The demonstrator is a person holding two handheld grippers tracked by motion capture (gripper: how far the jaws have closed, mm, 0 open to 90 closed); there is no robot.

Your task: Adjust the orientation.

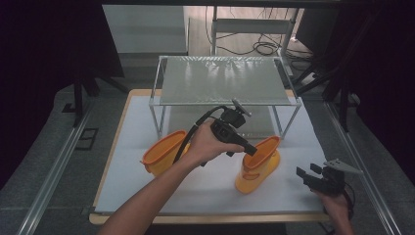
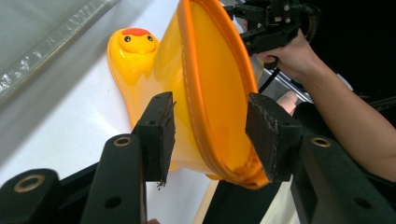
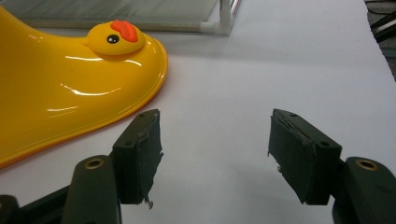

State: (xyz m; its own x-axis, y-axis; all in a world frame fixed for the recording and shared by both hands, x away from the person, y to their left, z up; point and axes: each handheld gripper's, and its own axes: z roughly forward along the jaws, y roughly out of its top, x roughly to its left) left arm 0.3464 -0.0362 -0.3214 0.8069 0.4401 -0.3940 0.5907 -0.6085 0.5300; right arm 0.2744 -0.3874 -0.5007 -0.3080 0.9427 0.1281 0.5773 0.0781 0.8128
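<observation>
We find the left gripper (image 1: 252, 149) at centre frame of the high view, its jaws set wide astride the cuff of the upright yellow duck boot (image 1: 258, 165) — one pad outside, one inside, neither seen pressing. The second boot (image 1: 164, 152) lies left of centre. The right gripper (image 1: 304, 175) rests lower right — jaws wide, holding nothing.

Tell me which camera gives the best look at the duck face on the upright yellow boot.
The right gripper view: the duck face on the upright boot sits close, sharp and unblocked, beak and eye clear. The left gripper view shows it farther off, beyond the boot's rim. From the high view the boot is small and its toe detail unreadable.
</observation>
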